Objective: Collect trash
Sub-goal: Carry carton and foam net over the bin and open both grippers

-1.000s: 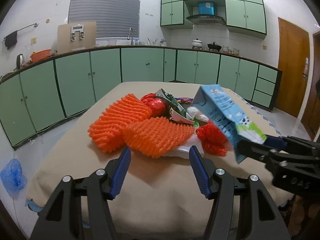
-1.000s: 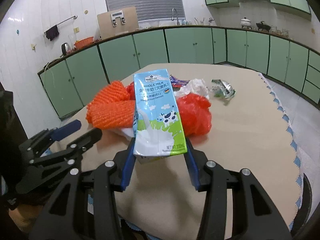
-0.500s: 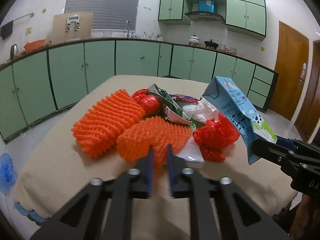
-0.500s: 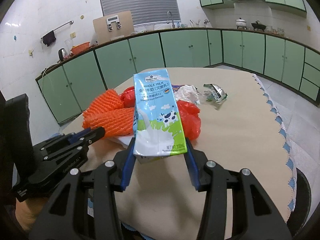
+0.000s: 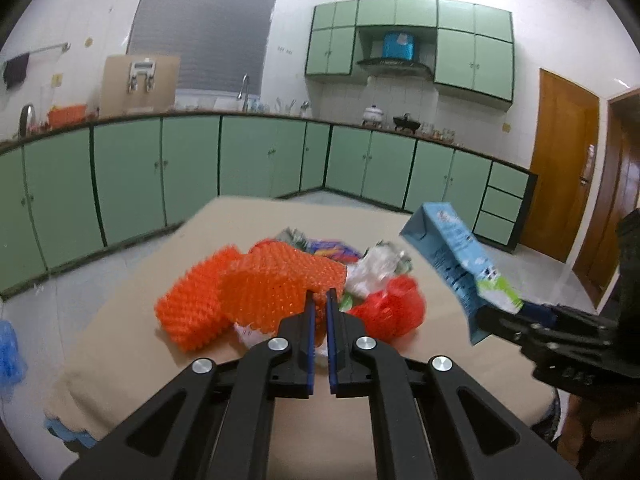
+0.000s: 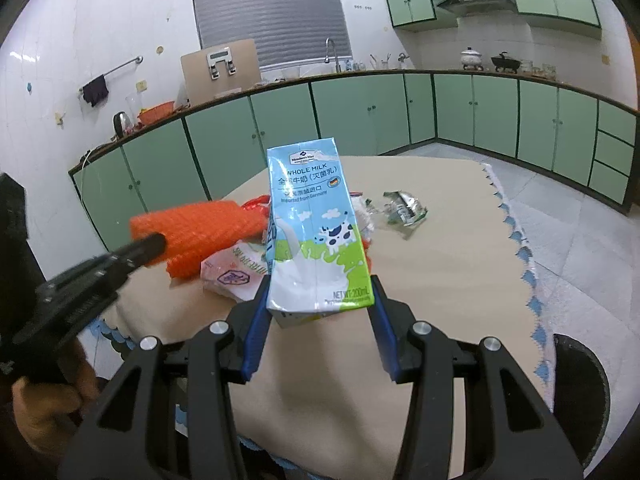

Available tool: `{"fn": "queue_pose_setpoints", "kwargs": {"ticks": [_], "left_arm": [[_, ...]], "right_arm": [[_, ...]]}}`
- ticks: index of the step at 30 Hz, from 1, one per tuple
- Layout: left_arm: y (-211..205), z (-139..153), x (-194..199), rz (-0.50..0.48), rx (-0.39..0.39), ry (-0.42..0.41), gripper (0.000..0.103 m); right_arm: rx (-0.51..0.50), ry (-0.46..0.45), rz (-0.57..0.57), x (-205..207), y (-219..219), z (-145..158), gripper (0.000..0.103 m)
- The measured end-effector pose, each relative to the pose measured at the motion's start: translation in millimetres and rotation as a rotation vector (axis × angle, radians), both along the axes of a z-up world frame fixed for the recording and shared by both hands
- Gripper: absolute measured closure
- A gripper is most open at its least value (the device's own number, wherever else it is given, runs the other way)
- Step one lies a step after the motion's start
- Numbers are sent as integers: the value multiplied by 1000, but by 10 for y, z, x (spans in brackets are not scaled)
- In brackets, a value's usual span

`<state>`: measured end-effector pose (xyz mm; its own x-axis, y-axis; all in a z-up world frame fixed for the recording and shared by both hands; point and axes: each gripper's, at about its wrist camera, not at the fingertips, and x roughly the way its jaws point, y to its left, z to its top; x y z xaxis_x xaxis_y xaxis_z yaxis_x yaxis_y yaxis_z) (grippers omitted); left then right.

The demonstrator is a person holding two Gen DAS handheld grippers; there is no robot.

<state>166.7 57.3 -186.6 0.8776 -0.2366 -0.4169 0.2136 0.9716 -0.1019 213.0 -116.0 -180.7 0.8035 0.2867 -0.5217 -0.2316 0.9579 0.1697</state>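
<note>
My left gripper (image 5: 318,298) is shut on the near edge of an orange foam net (image 5: 276,284) and holds it just above the pile. In the right wrist view this net (image 6: 204,228) hangs off the left gripper (image 6: 158,244). A second orange net (image 5: 188,312) lies to the left of it. My right gripper (image 6: 319,292) is shut on a blue and green milk carton (image 6: 316,232), upright above the table. A red plastic bag (image 5: 390,310), a pink and white wrapper (image 6: 234,274) and a foil wrapper (image 6: 402,210) lie on the beige table (image 6: 440,280).
Green cabinets (image 5: 192,168) line the walls behind the table. A blue bag (image 5: 10,348) lies on the floor at the left. A dark round object (image 6: 580,392) sits below the table's right edge. A wooden door (image 5: 564,160) stands at the right.
My left gripper went from open around the orange net to shut on its edge, then rose with it. The right gripper rose a little, the carton still in its grip.
</note>
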Motion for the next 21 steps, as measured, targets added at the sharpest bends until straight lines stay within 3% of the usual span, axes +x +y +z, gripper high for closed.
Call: {"fn": "queue_pose_setpoints", "kwargs": {"ticks": [8,21], "left_arm": [[-379,265,-103,-91,13,-39,98],[-1627,332,-114,-364,23,-43,98]], "right_arm": [[23,-4,-100,-189,-551,122,58],[27,44,-398,-621,-1912,-8,58]]}}
